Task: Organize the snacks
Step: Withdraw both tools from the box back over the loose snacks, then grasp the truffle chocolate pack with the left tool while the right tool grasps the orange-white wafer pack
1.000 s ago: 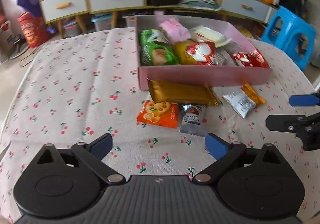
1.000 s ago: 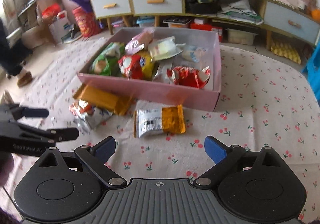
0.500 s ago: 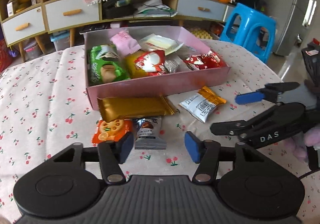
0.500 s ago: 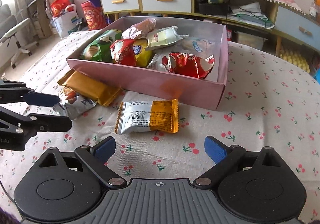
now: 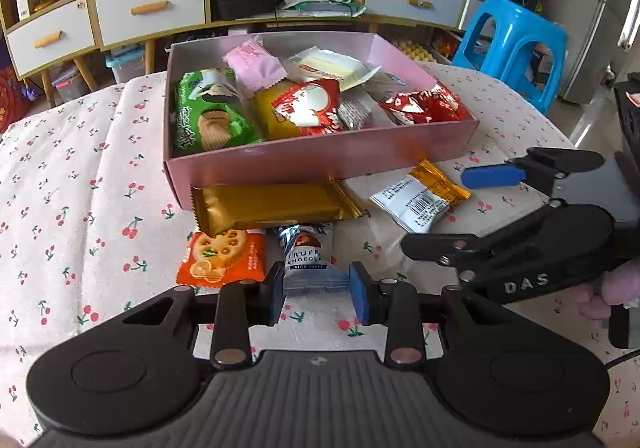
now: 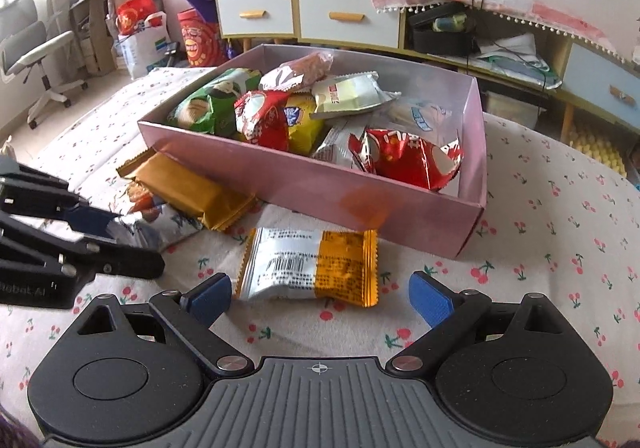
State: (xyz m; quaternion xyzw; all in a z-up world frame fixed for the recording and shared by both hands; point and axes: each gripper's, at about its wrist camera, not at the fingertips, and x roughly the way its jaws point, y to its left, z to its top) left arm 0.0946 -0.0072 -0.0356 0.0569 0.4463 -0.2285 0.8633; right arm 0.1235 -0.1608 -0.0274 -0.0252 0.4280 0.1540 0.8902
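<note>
At lower centre, the left gripper (image 5: pixel 318 294) has just closed, pinching the truffle chocolate packet (image 5: pixel 307 258) for lifting into the pink box (image 5: pixel 320 159), while the right gripper (image 6: pixel 320 298) stays spread around the orange-and-silver packet (image 6: pixel 310 268).

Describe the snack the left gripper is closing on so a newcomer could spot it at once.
Start at the pink box on the cherry-print tablecloth. In front of it lies a long gold wrapper; just below that, the truffle chocolate packet sits between the left gripper pads, which have just been closing. It is blue-silver, unlike the orange biscuit packet beside it.
</note>
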